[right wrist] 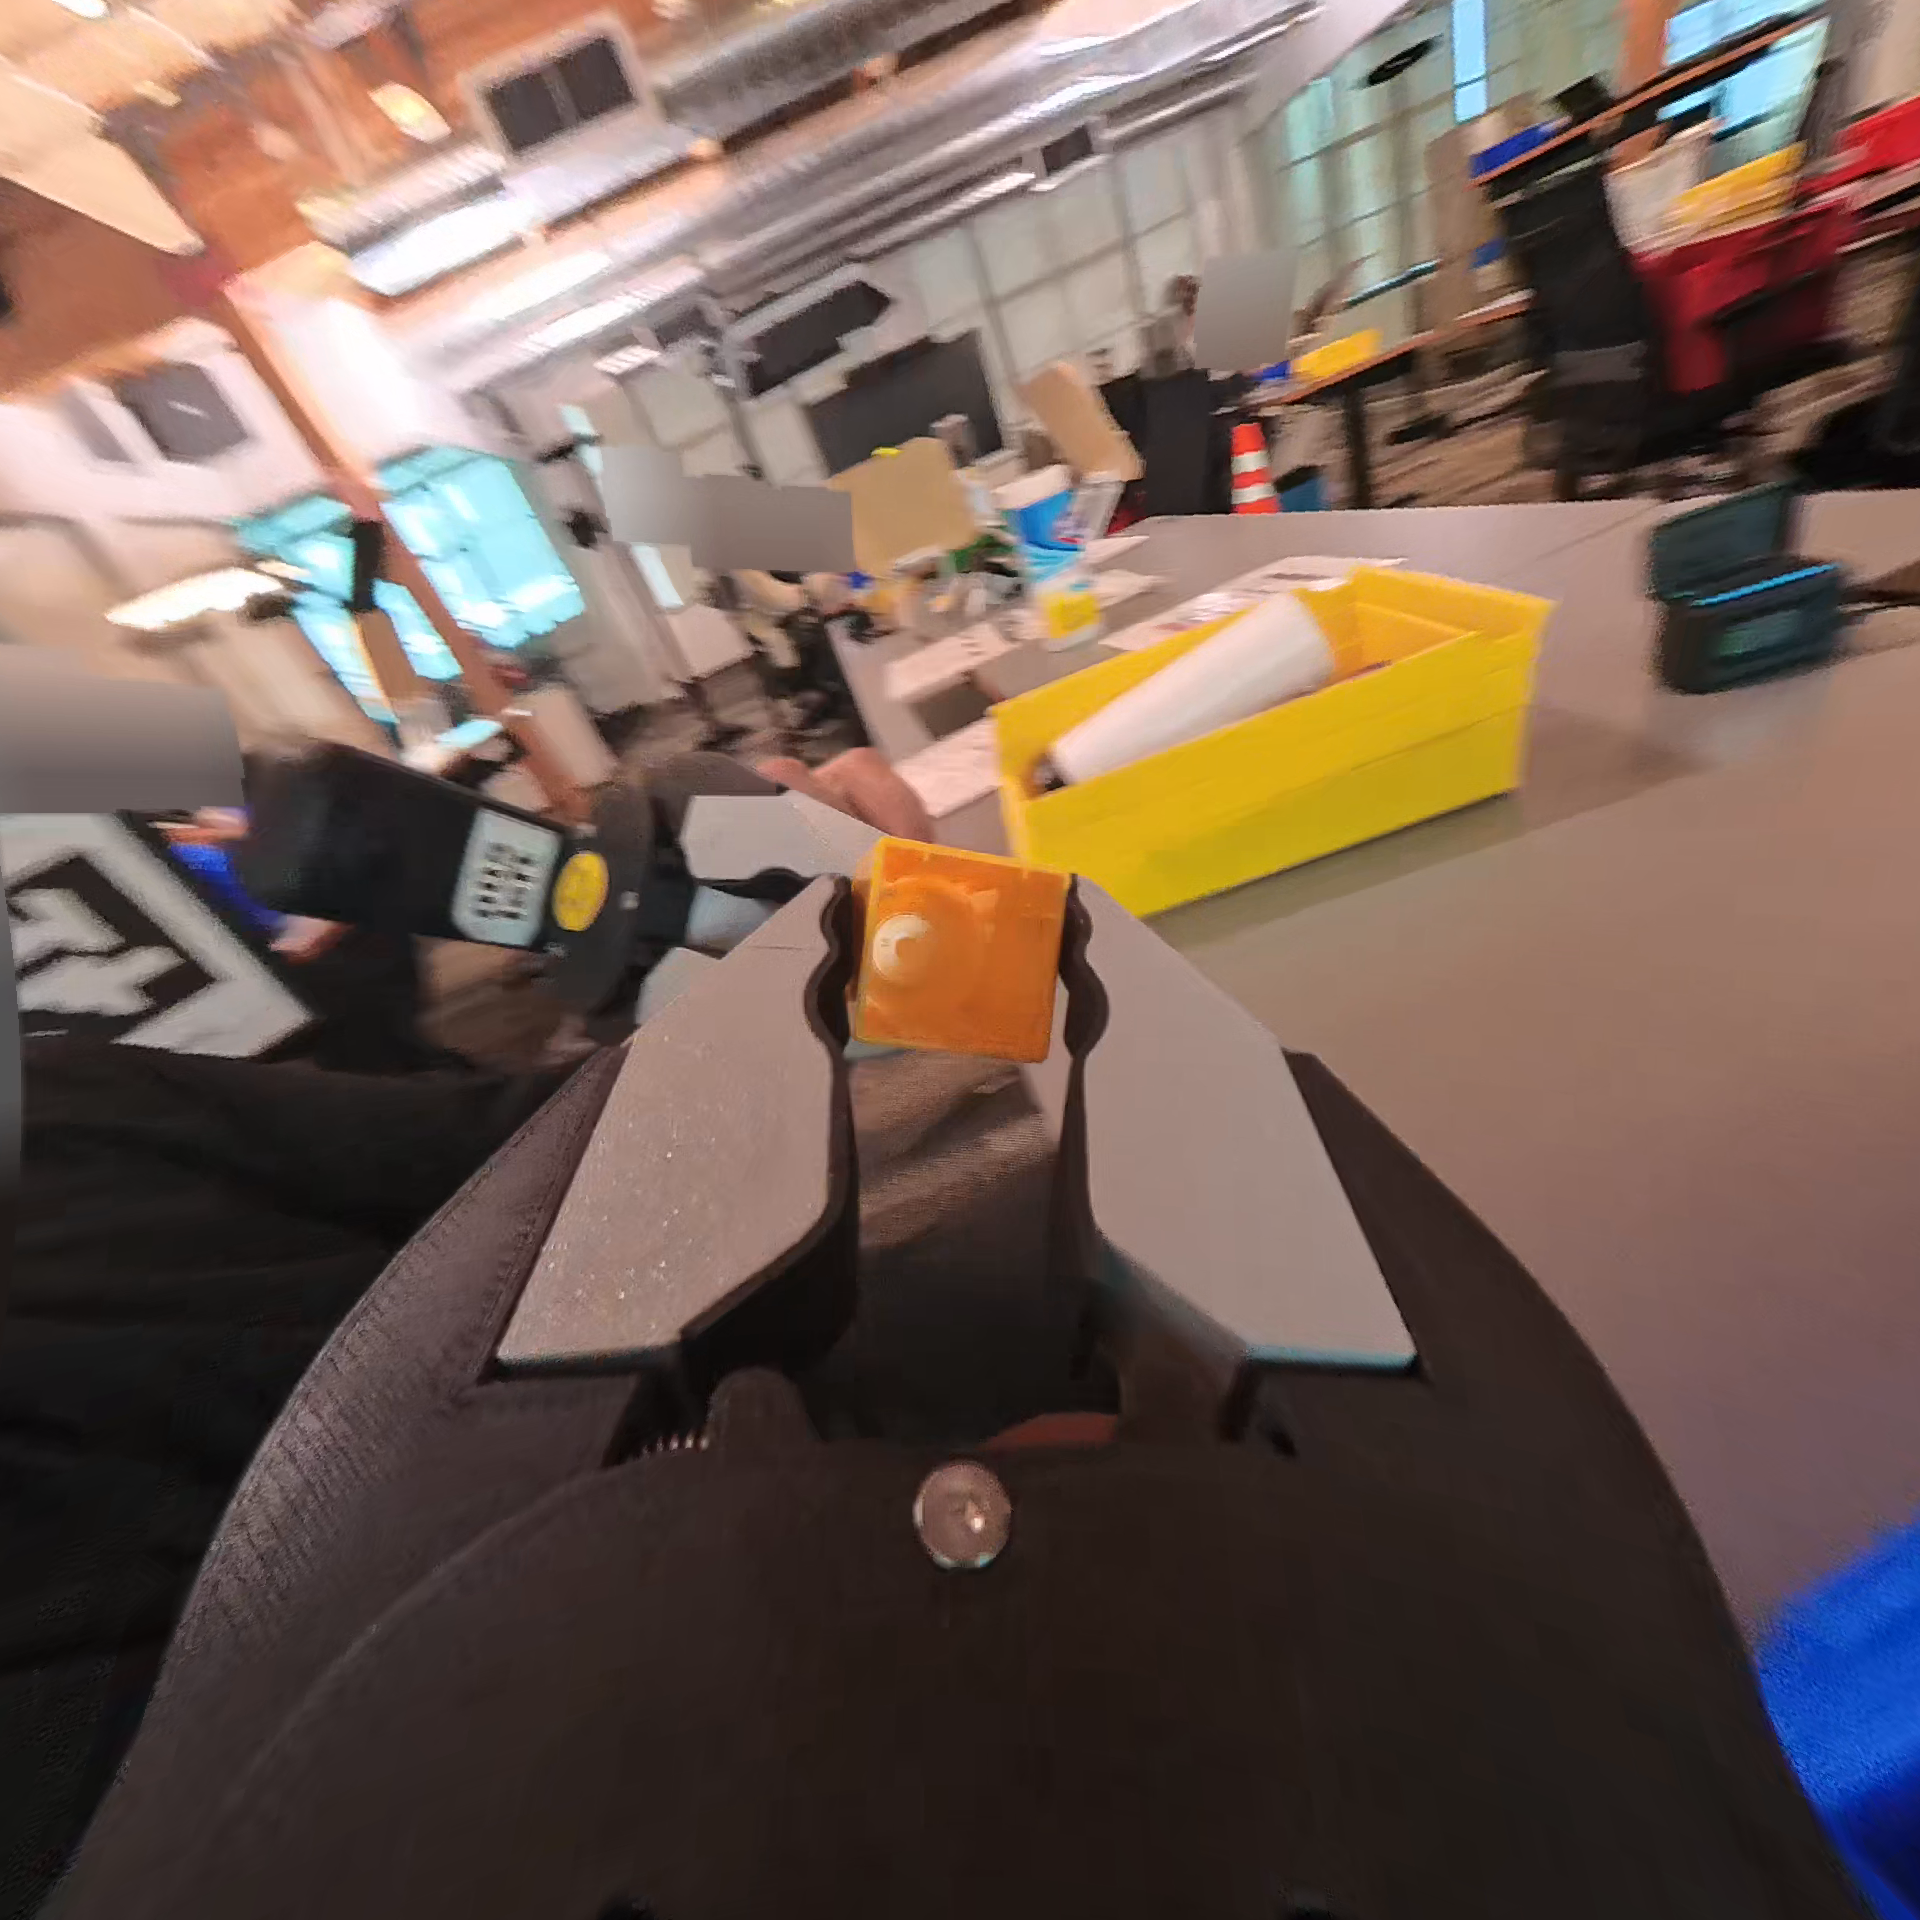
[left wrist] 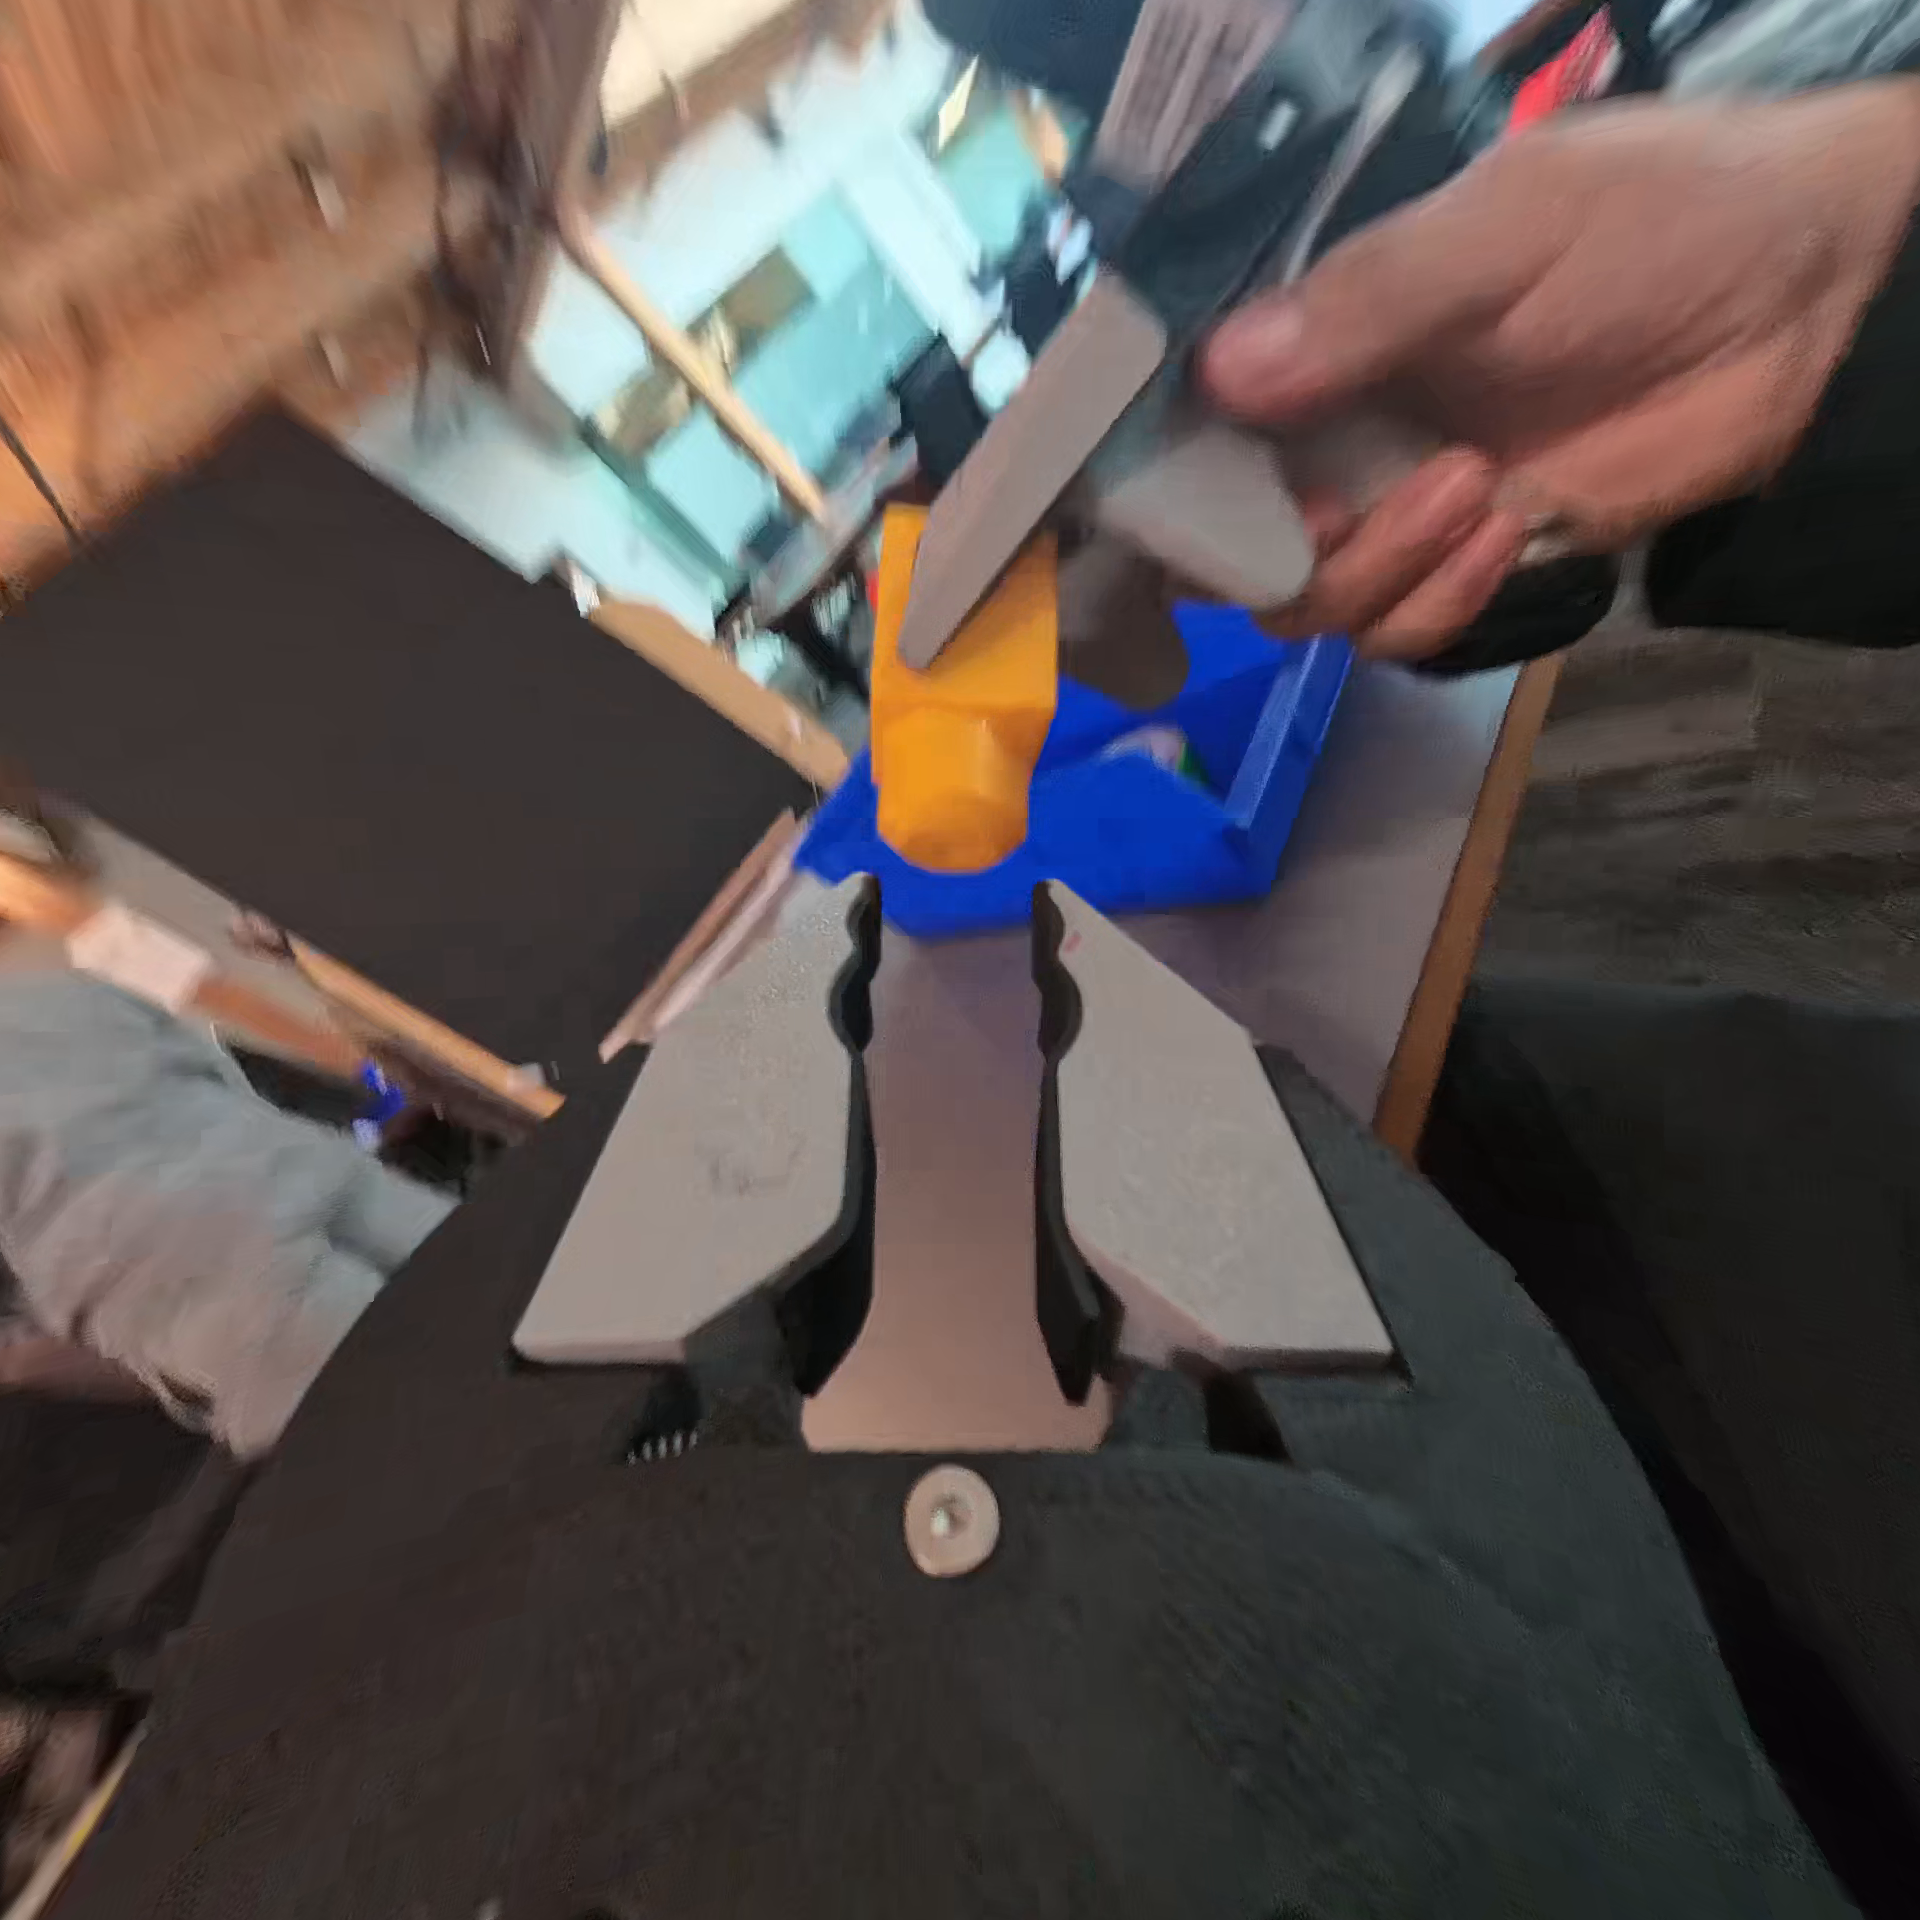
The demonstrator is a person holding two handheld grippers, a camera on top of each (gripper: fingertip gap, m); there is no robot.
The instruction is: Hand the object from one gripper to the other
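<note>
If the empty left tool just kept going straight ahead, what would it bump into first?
Most likely the orange block held by the right tool, straight ahead of the left tool and its open fingers. The blue bin sits behind; depth is hard to judge.

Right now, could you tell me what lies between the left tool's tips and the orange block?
Nothing: the left wrist view shows an open gap from the left tool to the orange block, with only the blue bin behind.

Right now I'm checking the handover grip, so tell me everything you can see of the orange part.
The orange part looks like matte printed plastic: a square block with a hexagonal stub tapering at one end. The block's end face has a round recess with a pale centre. The right gripper clamps its block, in mid-air above a blue bin. The stub points toward the open left gripper, which isn't touching it.
</note>
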